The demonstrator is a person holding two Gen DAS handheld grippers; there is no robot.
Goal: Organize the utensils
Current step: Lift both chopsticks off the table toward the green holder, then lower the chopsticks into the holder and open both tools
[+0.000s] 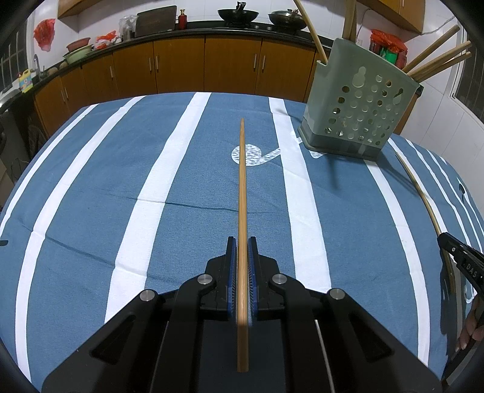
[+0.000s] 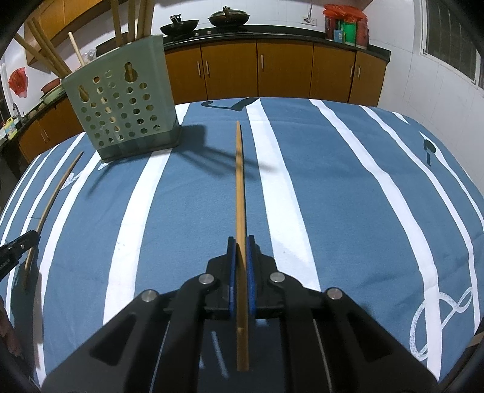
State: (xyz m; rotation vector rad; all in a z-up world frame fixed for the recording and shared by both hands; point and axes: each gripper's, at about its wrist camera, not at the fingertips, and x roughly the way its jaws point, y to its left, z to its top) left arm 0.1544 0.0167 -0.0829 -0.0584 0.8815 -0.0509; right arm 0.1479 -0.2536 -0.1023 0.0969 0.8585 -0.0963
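In the left wrist view the right hand-held gripper point(image 1: 440, 237) is cut off by the frame's right edge, and the tall wooden sticks point(image 1: 351, 18) in the green utensil holder point(image 1: 360, 99) run past the top edge. In the right wrist view only a tip of the left hand-held gripper point(image 2: 31, 237) shows at the left edge (its jaws are out of sight there). Labels on the red containers point(image 2: 346, 25) are too small to read.

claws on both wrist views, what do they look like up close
The left claw and the right claw look alike: matte black angular linkage arms with round silver pivot pins, ending in two narrow fingers faced with blue ridged pads. In the left wrist view the right claw's black side carries white lettering. No sleeves can be made out.
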